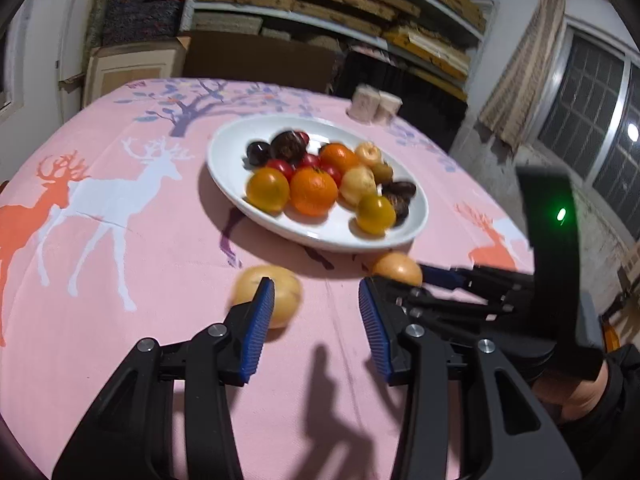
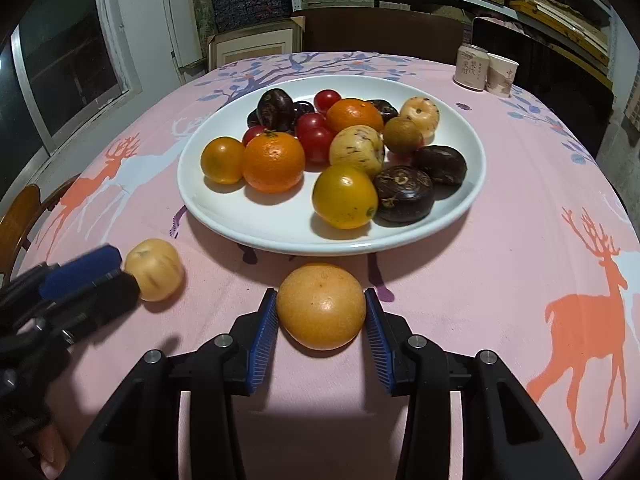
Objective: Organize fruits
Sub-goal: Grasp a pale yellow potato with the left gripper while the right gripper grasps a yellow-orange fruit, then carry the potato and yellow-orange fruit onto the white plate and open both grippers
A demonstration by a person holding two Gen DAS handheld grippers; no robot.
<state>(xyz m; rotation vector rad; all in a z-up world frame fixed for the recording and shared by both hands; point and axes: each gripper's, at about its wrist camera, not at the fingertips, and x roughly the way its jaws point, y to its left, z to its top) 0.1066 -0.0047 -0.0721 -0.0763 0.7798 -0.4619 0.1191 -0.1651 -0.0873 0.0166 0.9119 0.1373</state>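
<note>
Two loose fruits are lying on the pink deer-print tablecloth [image 2: 500, 248] by the near rim of the white oval plate [image 2: 208, 216] (piled with fruit). Right gripper [image 2: 321, 316] is clasping the round orange citrus [image 2: 321, 306]. Left gripper [image 1: 316, 312] is hovering part-open, empty, beside the pale yellow apple-shaped fruit [image 2: 155, 270].

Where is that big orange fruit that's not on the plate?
In the right wrist view the big orange fruit sits on the pink tablecloth just in front of the white plate, between the right gripper's blue pads.
</note>
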